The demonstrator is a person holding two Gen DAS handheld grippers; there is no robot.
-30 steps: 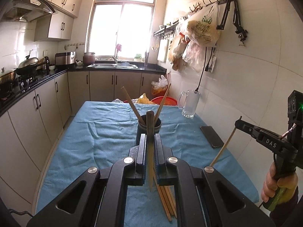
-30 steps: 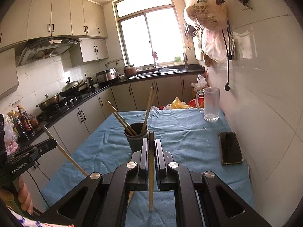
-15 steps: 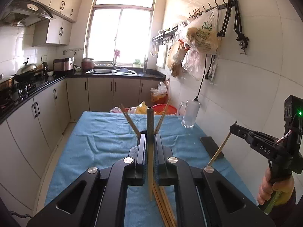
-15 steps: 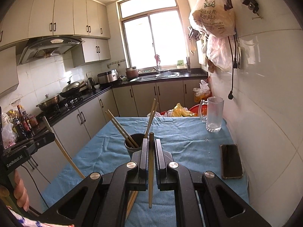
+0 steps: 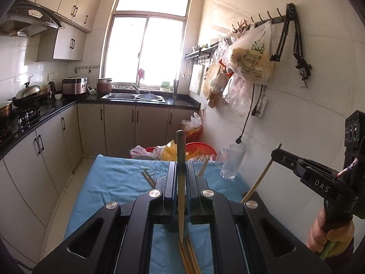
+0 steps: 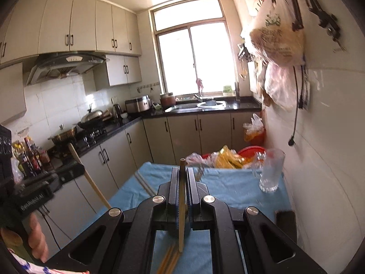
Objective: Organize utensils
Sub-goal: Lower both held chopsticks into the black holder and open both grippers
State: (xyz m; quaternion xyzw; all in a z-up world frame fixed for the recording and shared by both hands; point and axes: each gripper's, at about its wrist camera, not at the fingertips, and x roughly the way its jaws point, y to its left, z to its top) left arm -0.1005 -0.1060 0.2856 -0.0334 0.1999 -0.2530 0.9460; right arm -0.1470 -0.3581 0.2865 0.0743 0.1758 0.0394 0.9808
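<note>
While both hands are lifting up and moving toward the far end of the table, each gripper is squeezing one chopstick tight. The left gripper (image 5: pixel 181 171) is pinching a wooden chopstick (image 5: pixel 181 196) that is standing almost straight up, with its dark tip at 12 o'clock above the jaws. The right gripper (image 6: pixel 182 178) is pinching its own chopstick (image 6: pixel 181 207) the same way.

A second ago the dark cup with chopsticks in it was showing plainly ahead of the jaws. Now the grippers are sitting higher and are hiding the cup. Only a few stick ends (image 5: pixel 147 178) are peeking out at 10 o'clock and 1 o'clock of the left gripper. More loose chopsticks (image 5: pixel 188 259) are lying on the blue cloth (image 5: pixel 118 178) at 6 o'clock, under the jaws.

Off at 3 o'clock in the left view, the other hand (image 5: pixel 328 237) is holding the right tool, its chopstick slanting down. A glass mug (image 6: pixel 271 171) is standing at 2 o'clock by the wall.

I think both sticks are getting carried over the cup, ready to drop in. The loose ones are waiting for later.
</note>
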